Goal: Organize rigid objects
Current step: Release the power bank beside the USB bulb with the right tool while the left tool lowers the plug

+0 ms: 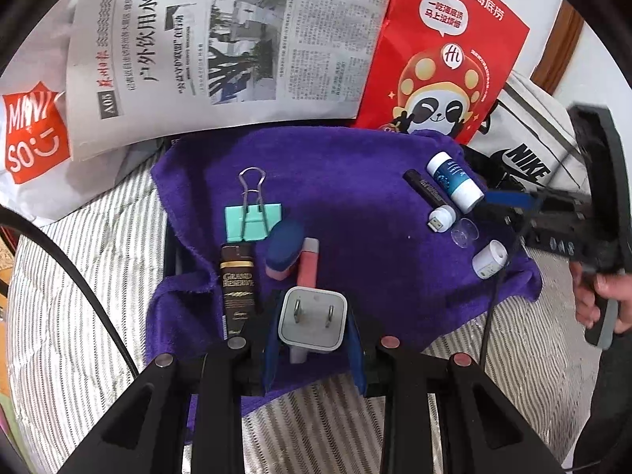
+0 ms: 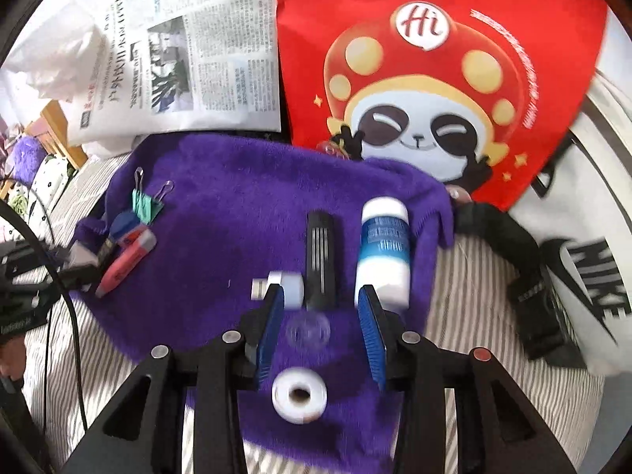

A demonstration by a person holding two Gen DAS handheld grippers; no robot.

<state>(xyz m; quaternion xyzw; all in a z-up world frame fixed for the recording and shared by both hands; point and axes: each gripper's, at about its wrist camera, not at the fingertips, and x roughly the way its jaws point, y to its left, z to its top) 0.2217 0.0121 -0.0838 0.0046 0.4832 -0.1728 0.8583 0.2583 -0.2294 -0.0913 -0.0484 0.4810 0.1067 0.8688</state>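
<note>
Fuzzy purple cloth point(image 1: 355, 205) under my tongs; smooth matt white plastic charger point(image 1: 312, 322), shiny metal prongs. Wire-handled binder clip point(image 1: 252, 213), glossy red paper bag point(image 1: 446, 51), dull newsprint point(image 1: 221, 43).

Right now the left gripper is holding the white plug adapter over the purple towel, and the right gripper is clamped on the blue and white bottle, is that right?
Not quite. The left gripper does hold the white plug adapter over the purple towel, but the right gripper is open and empty. The right wrist view shows the blue and white bottle lying on the towel beyond its fingertips, not between them.
</note>
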